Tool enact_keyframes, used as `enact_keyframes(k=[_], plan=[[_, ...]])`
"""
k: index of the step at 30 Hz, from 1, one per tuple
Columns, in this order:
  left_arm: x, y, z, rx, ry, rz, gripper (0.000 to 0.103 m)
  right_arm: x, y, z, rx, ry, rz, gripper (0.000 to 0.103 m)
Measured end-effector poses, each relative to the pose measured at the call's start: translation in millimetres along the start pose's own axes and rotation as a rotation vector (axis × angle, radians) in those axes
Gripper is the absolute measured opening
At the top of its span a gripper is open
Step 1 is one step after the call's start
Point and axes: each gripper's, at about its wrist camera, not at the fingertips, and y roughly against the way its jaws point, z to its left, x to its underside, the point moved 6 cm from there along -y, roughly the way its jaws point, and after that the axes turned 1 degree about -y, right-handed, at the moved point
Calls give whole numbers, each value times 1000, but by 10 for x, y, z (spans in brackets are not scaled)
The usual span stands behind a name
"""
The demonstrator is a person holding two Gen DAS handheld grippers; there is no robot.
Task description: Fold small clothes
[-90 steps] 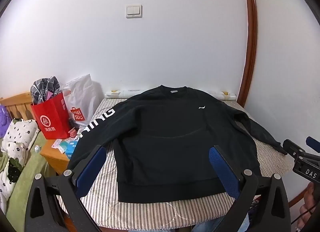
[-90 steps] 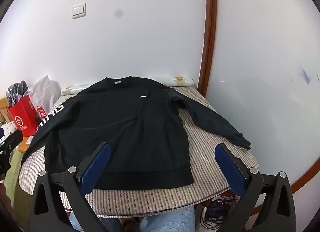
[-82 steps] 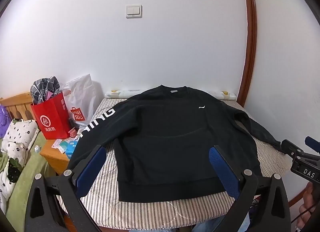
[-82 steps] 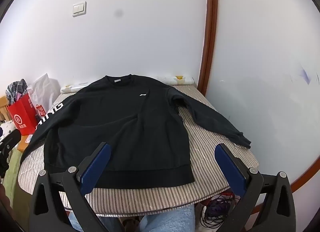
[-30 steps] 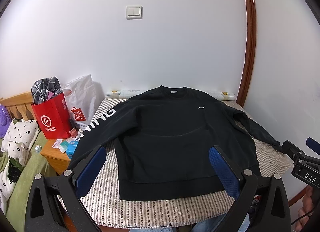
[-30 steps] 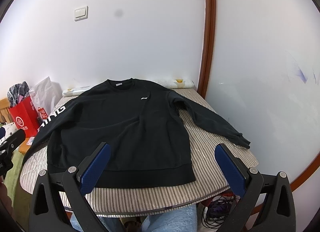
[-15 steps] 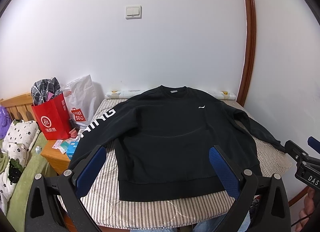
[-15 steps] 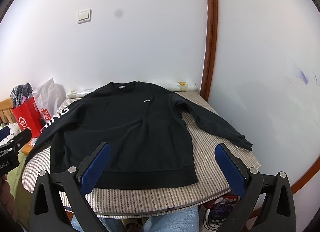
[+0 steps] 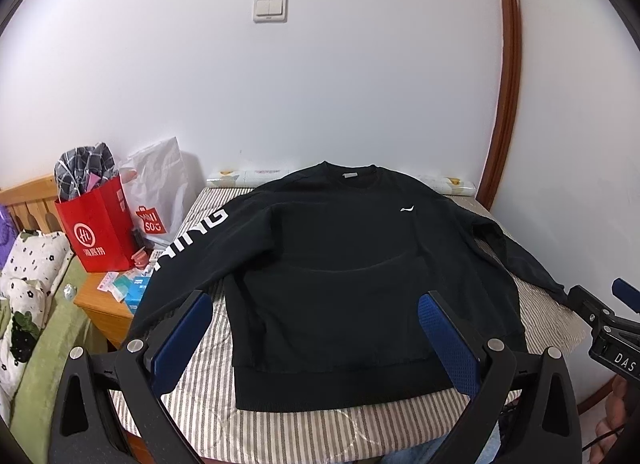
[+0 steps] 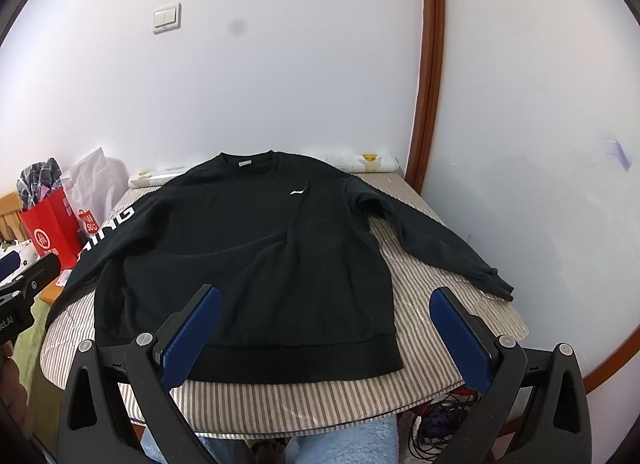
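Crowding the left edge of the striped table (image 9: pixel 304 420): a red paper bag (image 9: pixel 98 224) with checked cloth stuffed in it, a white shopping bag (image 9: pixel 160 188), small packets on a wooden nightstand (image 9: pixel 102 304), and a floral pillow (image 9: pixel 24 264) on green bedding. A rolled sheet (image 10: pixel 360 162) lies along the far wall; a light switch (image 9: pixel 270 9) is above. Nothing lies on the garment.

Black sweatshirt (image 9: pixel 344 264) lies flat, front up, centred on the table. Long axis runs collar-to-hem, collar toward the wall, hem nearest the camera. One sleeve angles off toward the nightstand, white lettering on it; the other sleeve (image 10: pixel 432 240) angles to the opposite table edge.

Left gripper (image 9: pixel 316 340): jaws spread wide, holding nothing, above the hem. Right gripper (image 10: pixel 326 328): likewise spread and empty.

Lettering partly readable only. Lettered sleeve's cuff hidden behind the left gripper's finger. Cables (image 10: pixel 436 424) under the table indistinct
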Motion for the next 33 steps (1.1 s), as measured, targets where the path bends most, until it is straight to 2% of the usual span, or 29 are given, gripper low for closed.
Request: enact_keyframes(k=[9,15,18,22,26,30,33], plan=[[-50,-333,212,7,36,33,103,-117,-356,121,6,18,40,103],[137,-827,512,16,102,127,103,-67,-798,213,-9,50,103,103],[300,-1083,721,34,181,170,102,-16,-1072,275,-11,65,148,101],[526,-1330,1070,72,322,184,101,56,-1377,367,-34,70,195,99],[665,-1489,1372,103,432,164,100,167,-1600,458,-38,75,224,99],[778,-1634,1647,168,564,115,100,299,-1785,506,-44,63,258,99],[836,-1756,1833,175,641,99,100,359,-1881,512,-24,80,278,99]])
